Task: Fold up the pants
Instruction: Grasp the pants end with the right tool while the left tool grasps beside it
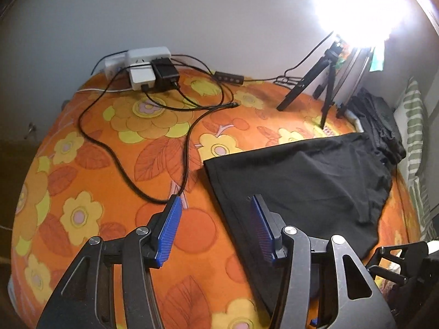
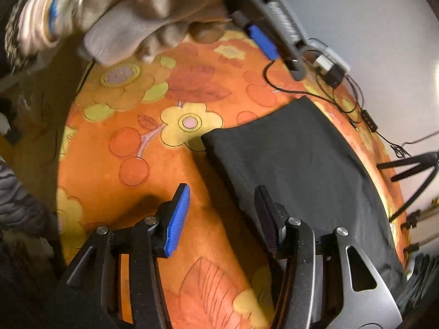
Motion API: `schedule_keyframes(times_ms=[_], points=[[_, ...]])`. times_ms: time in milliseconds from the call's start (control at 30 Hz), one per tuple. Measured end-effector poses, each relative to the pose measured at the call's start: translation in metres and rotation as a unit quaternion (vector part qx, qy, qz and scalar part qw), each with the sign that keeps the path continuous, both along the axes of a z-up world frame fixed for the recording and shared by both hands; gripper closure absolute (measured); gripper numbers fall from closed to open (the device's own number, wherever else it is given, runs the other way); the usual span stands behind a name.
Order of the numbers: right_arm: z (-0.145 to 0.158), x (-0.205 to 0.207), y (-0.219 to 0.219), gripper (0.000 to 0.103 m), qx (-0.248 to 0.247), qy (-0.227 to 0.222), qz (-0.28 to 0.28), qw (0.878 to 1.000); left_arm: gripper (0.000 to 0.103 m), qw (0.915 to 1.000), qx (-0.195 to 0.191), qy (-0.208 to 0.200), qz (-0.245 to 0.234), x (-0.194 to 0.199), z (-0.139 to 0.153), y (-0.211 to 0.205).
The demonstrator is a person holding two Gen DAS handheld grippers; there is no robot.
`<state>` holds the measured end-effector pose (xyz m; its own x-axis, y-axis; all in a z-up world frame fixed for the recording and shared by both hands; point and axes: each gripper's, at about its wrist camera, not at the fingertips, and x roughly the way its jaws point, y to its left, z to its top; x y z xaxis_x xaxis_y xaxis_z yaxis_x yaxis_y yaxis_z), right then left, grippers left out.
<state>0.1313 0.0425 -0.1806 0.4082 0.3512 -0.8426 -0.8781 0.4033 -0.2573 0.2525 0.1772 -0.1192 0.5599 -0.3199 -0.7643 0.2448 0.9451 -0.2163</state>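
My left gripper (image 1: pixel 216 227) is spread wide and holds nothing, its blue pads (image 1: pixel 170 230) hovering over the near left edge of the black pants (image 1: pixel 301 181); one finger is over the orange floral bedspread (image 1: pixel 109 164), the other over the dark cloth. The pants lie flat in a folded rectangle on the right part of the bed, their far end reaching a heap of other dark clothes (image 1: pixel 378 126) beside a green-striped pillow (image 1: pixel 414 126). My right gripper (image 2: pixel 222 219) is also wide apart and empty, poised above the same fabric edge from the other side. In the right wrist view my gloved left hand (image 2: pixel 123 19) grips its tool at the top of the frame. At the far edge of the bed sit a white power strip (image 1: pixel 145 63) with a black adapter (image 1: pixel 164 71) and trailing black cables (image 1: pixel 118 159), and a small tripod (image 1: pixel 323 82) stands below a glaring lamp (image 1: pixel 362 2).
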Motion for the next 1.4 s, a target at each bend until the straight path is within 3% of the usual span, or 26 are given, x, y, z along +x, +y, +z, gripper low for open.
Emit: schedule_keyframes(times_ms=[267,433,500,600,667,967,1200,1267,1400], points=[[-0.010,0.024,0.005,0.051,-0.007,0.038,0.007,0.999,0.052,0.9996,-0.008,0.024,-0.013,0.027,-0.023,-0.007],[-0.012,0.044,0.004,0.052,0.010,0.094,0.002,0.996,0.052,0.9994,-0.005,0.028,-0.018,0.034,-0.029,-0.009],[-0.012,0.048,0.002,0.057,0.018,0.103,-0.004,0.994,0.052,0.9995,-0.005,0.028,-0.017,0.037,-0.028,-0.010],[-0.012,0.053,-0.002,0.073,0.024,0.097,-0.015,0.995,0.052,0.9994,-0.007,0.030,-0.013,0.040,-0.029,-0.010],[-0.011,0.056,-0.006,0.091,0.030,0.088,-0.026,0.995,0.052,0.9994,-0.007,0.033,-0.012,0.044,-0.030,-0.011],[-0.008,0.076,-0.038,0.096,0.124,0.127,-0.124,0.976,0.052,0.9987,0.017,0.047,-0.012,0.057,-0.044,-0.032],[-0.010,0.075,-0.047,0.096,0.138,0.109,-0.143,0.974,0.051,0.9967,0.078,0.018,-0.014,0.055,-0.048,-0.052],[-0.011,0.074,-0.046,0.096,0.139,0.104,-0.142,0.975,0.062,0.9966,0.080,0.004,-0.020,0.052,-0.048,-0.054],[-0.010,0.071,-0.045,0.096,0.138,0.093,-0.142,0.976,0.096,0.9975,0.065,-0.008,-0.027,0.051,-0.047,-0.059]])
